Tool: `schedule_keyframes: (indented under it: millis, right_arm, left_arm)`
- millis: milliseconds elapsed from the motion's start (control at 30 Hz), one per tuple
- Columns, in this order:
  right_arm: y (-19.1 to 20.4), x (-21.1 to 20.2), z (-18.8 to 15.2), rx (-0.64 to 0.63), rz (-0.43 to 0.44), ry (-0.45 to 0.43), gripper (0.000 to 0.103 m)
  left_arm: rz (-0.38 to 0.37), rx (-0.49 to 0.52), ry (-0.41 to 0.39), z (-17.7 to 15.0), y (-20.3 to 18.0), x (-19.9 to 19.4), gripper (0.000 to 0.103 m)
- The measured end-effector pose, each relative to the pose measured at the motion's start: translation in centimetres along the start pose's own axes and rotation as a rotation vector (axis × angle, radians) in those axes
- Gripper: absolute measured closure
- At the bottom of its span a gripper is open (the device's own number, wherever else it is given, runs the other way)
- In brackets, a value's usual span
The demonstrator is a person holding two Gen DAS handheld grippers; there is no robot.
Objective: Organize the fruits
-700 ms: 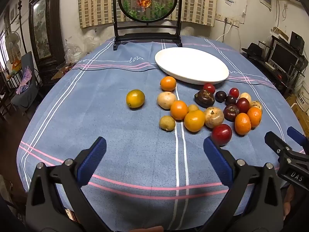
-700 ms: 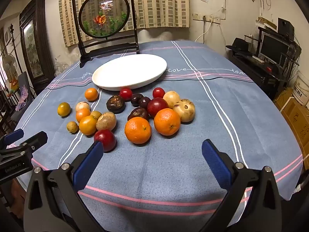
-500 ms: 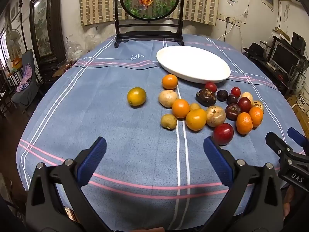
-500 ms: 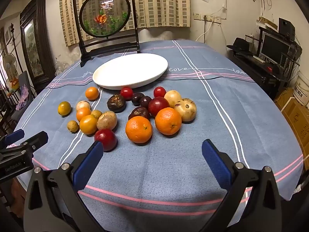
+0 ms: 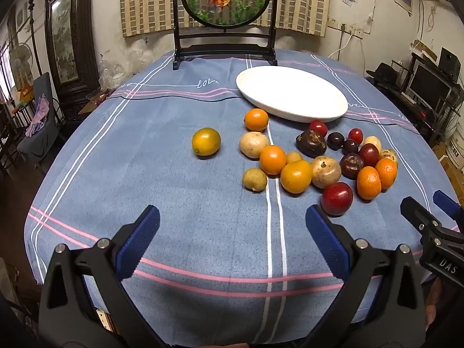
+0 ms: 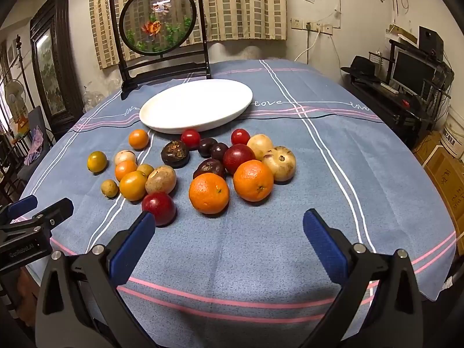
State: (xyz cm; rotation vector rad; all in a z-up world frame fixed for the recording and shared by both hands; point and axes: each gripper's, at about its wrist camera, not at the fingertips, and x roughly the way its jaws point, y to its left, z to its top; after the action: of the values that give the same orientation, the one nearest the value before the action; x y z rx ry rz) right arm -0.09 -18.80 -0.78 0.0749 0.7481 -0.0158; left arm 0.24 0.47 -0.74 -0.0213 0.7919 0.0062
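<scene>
Both grippers nearer fruits, plate empty

Both fisheye views look forward along their own blue-padded fingers from low over the near edge of the worktop, facing the far wall. The left wrist view sits to the left, so the fruits lie right of centre; the right wrist view sits further right and nearer the fruits. Both share the fruits, the white plate and the round screen, and each catches the other gripper at its side edge
</scene>
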Motion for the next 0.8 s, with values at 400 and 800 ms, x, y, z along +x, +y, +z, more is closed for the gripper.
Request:
schedule_keyframes:
  millis: [400,800]
  right_arm:
    - [-0.19,0.32,-0.24,0.002,0.007,0.005,0.001]
    - [-0.05,0.43,-0.32,-0.003,0.013,0.012,0.001]
  left_arm:
    - [-0.001,0.000,0.008,-0.32,-0.03,0.28,0.002]
    - [0.001,0.002,0.013,-0.42,-0.14,0.45,0.002]
